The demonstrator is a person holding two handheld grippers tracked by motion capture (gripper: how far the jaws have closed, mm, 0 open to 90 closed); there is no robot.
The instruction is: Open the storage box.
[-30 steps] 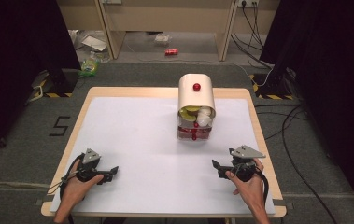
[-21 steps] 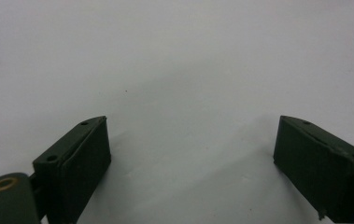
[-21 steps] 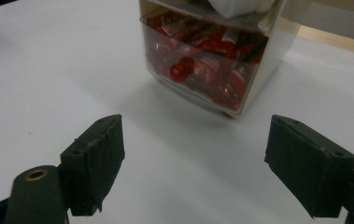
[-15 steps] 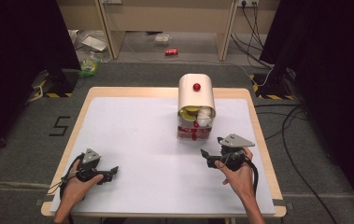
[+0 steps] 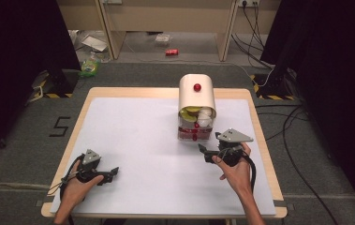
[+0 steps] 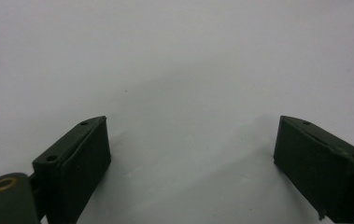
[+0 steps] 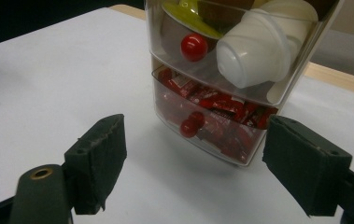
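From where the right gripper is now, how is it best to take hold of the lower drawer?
Probably pinch the lower drawer's small red knob, coming straight at the clear front. The knob juts out; nothing else on the flat front offers a hold. The right gripper's jaws, closing, stand apart and hold nothing.

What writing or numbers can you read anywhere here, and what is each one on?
"5": black mark on the grey floor, left of the table.
Red packets in the clear organizer's lower drawer: white print, too blurred to read.
Red can on the floor: too small to read.
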